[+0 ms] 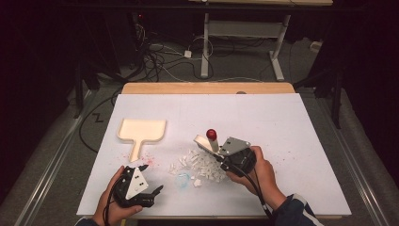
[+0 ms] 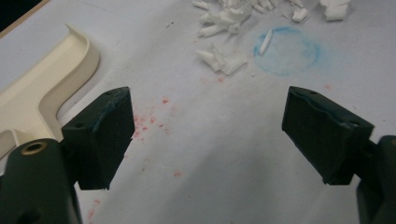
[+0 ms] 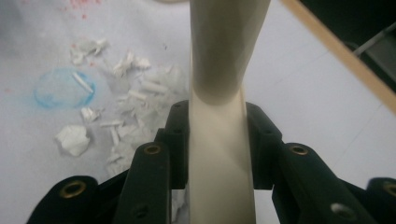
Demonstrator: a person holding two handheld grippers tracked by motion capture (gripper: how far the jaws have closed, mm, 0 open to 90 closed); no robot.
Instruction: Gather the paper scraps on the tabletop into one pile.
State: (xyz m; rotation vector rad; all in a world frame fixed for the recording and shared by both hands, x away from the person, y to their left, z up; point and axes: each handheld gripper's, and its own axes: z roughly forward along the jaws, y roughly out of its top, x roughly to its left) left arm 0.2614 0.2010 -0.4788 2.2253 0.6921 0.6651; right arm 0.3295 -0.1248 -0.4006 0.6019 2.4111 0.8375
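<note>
My right gripper (image 1: 220, 156) is shut on the cream handle (image 3: 218, 107) of a small sweeping tool (image 1: 204, 141) with a red knob (image 1: 211, 133) at its end. It hovers at the right edge of a pile of white scraps (image 1: 200, 165). In the right gripper view the scraps (image 3: 126, 93) lie left of the handle. A cream dustpan (image 1: 141, 129) lies at the left, handle toward me. My left gripper (image 1: 153, 178) stands open and empty near the front edge. In the left gripper view the dustpan (image 2: 42, 88) is at the left and the scraps (image 2: 224, 56) lie ahead.
A blue ring-shaped stain (image 1: 182, 179) with a white scrap in it marks the white sheet (image 1: 282, 122) beside the pile. Pink specks (image 2: 149, 121) are scattered near the dustpan handle. The wooden table edge (image 1: 207, 88) runs along the back; cables and desk legs are beyond.
</note>
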